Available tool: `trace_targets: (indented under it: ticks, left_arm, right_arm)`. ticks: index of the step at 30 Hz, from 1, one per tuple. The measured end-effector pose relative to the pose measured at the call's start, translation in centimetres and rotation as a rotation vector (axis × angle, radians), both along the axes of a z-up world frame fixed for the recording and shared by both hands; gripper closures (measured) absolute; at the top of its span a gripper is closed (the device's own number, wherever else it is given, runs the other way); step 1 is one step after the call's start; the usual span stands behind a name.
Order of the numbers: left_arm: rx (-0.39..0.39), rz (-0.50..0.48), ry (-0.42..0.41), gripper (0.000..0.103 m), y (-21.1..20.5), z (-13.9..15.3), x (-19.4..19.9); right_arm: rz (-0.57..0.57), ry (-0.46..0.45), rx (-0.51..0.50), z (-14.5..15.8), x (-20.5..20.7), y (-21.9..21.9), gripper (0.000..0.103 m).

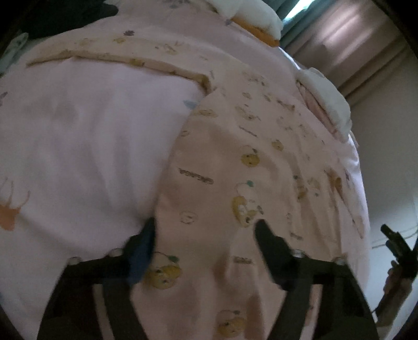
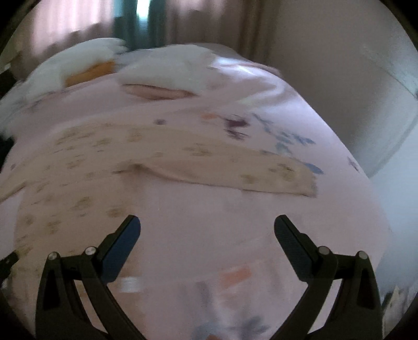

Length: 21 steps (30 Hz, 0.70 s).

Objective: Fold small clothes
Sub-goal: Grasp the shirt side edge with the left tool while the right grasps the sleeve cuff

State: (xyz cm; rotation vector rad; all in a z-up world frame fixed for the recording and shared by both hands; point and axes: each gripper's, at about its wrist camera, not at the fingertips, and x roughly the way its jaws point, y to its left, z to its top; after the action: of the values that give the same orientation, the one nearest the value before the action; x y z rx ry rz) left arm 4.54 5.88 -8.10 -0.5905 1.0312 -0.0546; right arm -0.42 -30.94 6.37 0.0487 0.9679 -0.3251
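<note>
Item: small pale-peach garment [image 1: 222,162] printed with yellow cartoon faces and short words, spread flat on a bed [image 1: 86,136] covered by a pink sheet carrying scattered animal and flower prints. In the left wrist view one long part of the garment runs from the lower middle up to the right, and another strip branches off toward the upper left; the same garment [image 2: 162,159] shows in the right wrist view as a band across the middle of the bed with a free end at the right. Left claw [image 1: 205,230]: jaws apart, straddling the garment's near part, cloth lying between the fingers; whether the pads press on it cannot be told through the blur. Right claw [image 2: 207,225]: released, jaws spread wide, over bare sheet, just short of the garment, nothing between the fingers. Also present: white pillows [image 2: 167,65] and an orange item [image 2: 91,70] at the far end of the bed; pinkish curtains [image 2: 68,23] with a teal strip behind.
</note>
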Motion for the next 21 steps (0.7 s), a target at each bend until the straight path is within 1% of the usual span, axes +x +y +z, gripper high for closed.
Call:
trace_targets:
  ticks: [1,2,3,4,5,6,7,8,9,10,12,14,15,17,18,19,20,21]
  left_arm:
    - [-0.023,-0.002,-0.007,0.045,0.4,-0.1,-0.1]
    - [-0.043,-0.002,-0.008,0.052,0.6,-0.3,0.0]
    - [-0.099,-0.005,-0.009,0.059,1.0,-0.6,0.0]
    - [-0.167,-0.019,-0.003,0.064,1.2,-0.9,0.0]
    - [-0.212,-0.044,0.007,0.073,1.2,-1.2,0.0]
    - [-0.212,-0.059,0.011,0.075,1.2,-1.4,0.2]
    - [-0.196,-0.063,0.01,0.077,1.0,-1.4,0.3]
    - [-0.172,-0.065,0.012,0.081,0.8,-1.3,0.3]
    - [-0.166,-0.06,0.012,0.082,0.7,-1.3,0.3]
    - [-0.172,-0.062,0.012,0.082,0.6,-1.3,0.3]
    - [-0.187,-0.088,0.011,0.091,0.8,-1.4,0.3]
    - [-0.181,-0.094,0.011,0.093,0.8,-1.6,0.4]
    - [-0.173,-0.103,0.006,0.093,0.8,-1.7,0.4]
    - [-0.168,-0.102,-0.004,0.093,0.9,-1.8,0.5]
    - [-0.168,-0.102,-0.004,0.094,0.9,-2.0,0.5]
    - [-0.173,-0.104,-0.007,0.094,0.9,-2.2,0.6]
    - [-0.19,-0.104,-0.016,0.094,1.2,-2.5,0.6]
    - [-0.21,-0.101,-0.019,0.094,1.5,-2.7,0.6]
  right_arm:
    - [-0.019,0.01,0.008,-0.4,0.2,-1.7,0.002]
    - [-0.033,0.019,0.035,-1.0,0.5,-3.5,0.003]
    - [-0.047,0.024,0.059,-1.5,0.8,-4.7,0.006]
    - [-0.074,0.026,0.111,-2.2,1.0,-6.7,0.011]
    - [-0.094,0.025,0.155,-2.9,1.1,-8.1,0.013]
    - [-0.11,0.025,0.191,-3.4,1.1,-9.1,0.017]
    - [-0.143,0.019,0.253,-4.2,1.2,-10.9,0.02]
    - [-0.174,0.017,0.291,-4.8,1.0,-11.9,0.021]
    - [-0.225,0.007,0.355,-5.7,0.9,-13.4,0.022]
    - [-0.255,-0.001,0.399,-6.3,0.9,-14.0,0.025]
    - [-0.32,-0.051,0.487,-7.5,0.7,-15.8,0.028]
    - [-0.356,-0.094,0.556,-8.3,0.8,-17.0,0.031]
    - [-0.376,-0.12,0.608,-8.9,1.0,-17.8,0.035]
    - [-0.426,-0.139,0.688,-10.2,1.5,-18.9,0.044]
    - [-0.464,-0.138,0.72,-11.1,1.8,-19.5,0.052]
    - [-0.489,-0.139,0.731,-11.6,1.8,-19.9,0.062]
    - [-0.528,-0.162,0.755,-12.1,1.6,-20.3,0.066]
    - [-0.548,-0.201,0.785,-12.5,1.4,-20.6,0.073]
